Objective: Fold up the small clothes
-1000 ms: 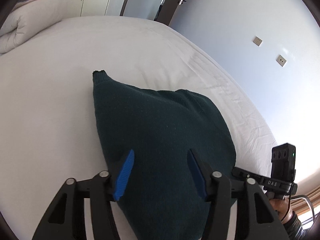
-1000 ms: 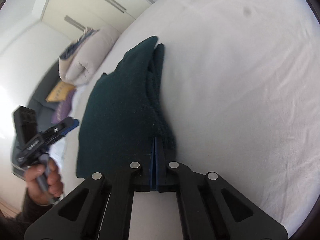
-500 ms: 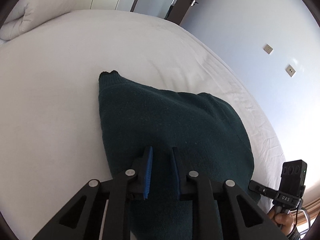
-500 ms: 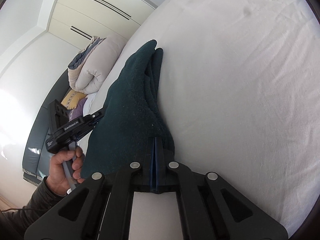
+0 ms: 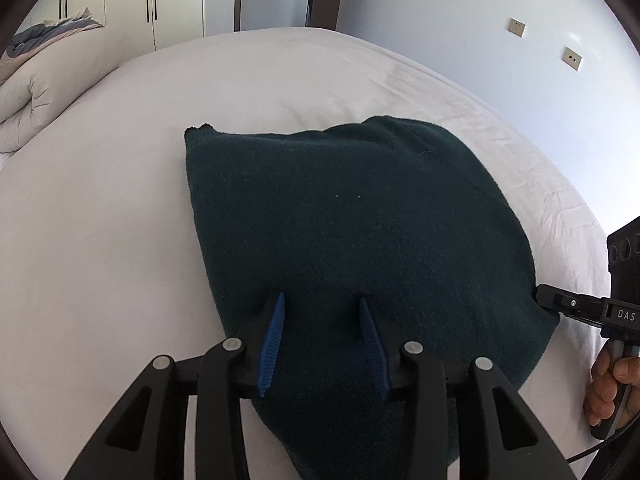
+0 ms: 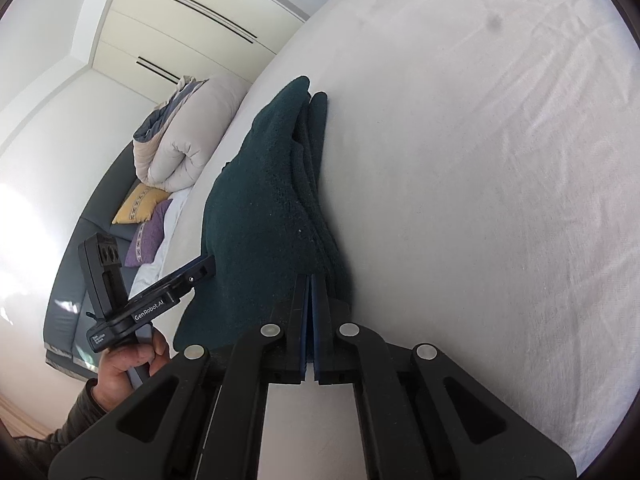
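Note:
A dark green knitted garment lies folded in layers on the white bed. My left gripper is open, its blue fingers spread over the garment's near edge. My right gripper is shut on the garment's stacked edge at its near right corner. The right gripper also shows in the left wrist view, at the garment's right edge. The left gripper shows in the right wrist view, at the garment's left side.
A rolled duvet lies at the bed's far left. A grey sofa with yellow and purple cushions stands beside the bed. Wardrobe doors and a wall with sockets lie beyond.
My left gripper closed to a narrow gap over the garment half a second ago and has opened wider again. The right gripper has stayed shut on the edge.

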The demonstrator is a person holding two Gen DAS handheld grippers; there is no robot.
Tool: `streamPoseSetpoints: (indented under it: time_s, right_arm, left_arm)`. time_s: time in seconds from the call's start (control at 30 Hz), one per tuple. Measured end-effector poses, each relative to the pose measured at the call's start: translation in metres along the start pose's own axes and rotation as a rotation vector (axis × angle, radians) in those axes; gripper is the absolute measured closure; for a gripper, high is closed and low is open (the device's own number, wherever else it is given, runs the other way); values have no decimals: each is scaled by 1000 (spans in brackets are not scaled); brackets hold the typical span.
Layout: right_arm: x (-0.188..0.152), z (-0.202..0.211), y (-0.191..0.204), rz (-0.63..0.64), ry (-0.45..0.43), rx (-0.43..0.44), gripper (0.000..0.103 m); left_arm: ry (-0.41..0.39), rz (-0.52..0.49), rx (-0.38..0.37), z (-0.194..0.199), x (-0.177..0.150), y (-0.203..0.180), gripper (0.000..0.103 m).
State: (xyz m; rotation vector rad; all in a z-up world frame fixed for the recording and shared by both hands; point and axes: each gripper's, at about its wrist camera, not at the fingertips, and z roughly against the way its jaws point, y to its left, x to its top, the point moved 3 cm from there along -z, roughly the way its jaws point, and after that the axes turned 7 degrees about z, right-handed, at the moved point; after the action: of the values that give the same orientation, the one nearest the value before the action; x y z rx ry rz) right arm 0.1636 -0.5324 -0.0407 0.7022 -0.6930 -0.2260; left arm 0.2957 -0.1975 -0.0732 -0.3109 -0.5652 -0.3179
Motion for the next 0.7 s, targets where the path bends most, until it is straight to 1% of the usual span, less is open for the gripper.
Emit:
streamPoseSetpoints:
  time_s: [0.03,0.07,0.1,0.13,0.17,0.2,0.23,0.27,0.33,0.37,0.43,0.47,0.5,0.53,0.57,0.6,0.67,0.7]
  right_arm:
    - [0,3,5,9,6,-6,97]
    - [1,8,12,26,10,-5,96]
    - [3,15,19,46,9,-10,88]
    - [6,23,26,65,2,-7,72]
    - [10,31,32,81,-14,3,59]
    - [16,38,36,89,-39,3,32]
    - [23,44,38,90,-71,-7,25]
    - [32,48,40,89,-97,-10,25]
    - [46,43,43,86,-84,-1,25]
    - [54,37,43,80,-65,-10,25]
    - [66,11,38,58,21,-21,25]
    - [70,-4,31,27,55,-37,25]
    - [74,-15,22,-6,75,-42,25]
    - [76,-27,17,-41,98,-37,26]
    - [80,-34,8,-73,110,-28,26]
    - [83,-39,4,-87,97,-9,26]
    - [87,-44,5,-81,98,7,27]
    - [88,-49,8,-71,112,9,28]
  left_arm:
    - [-18,26,-24,11,2,3,60]
    - [-45,59,-43,22,4,8,51]
    - [-82,89,-43,31,6,14,30]
    - [-128,116,-32,40,8,21,19]
    - [-188,147,-21,49,11,30,7]
    - [-205,165,-21,51,15,36,7]
    - [-190,178,-25,48,17,40,7]
    - [-143,202,-40,38,19,45,7]
    - [-83,231,-79,22,18,50,8]
    - [-50,243,-94,13,18,50,11]
    - [27,296,-142,-9,12,54,16]
    - [53,323,-160,-14,7,54,19]
    - [71,361,-193,-20,5,56,19]
    - [71,379,-212,-22,5,57,19]
    - [79,379,-221,-24,7,56,19]
    - [92,375,-230,-26,8,53,20]
    - [127,379,-255,-31,9,47,22]
    - [138,382,-249,-33,11,45,22]
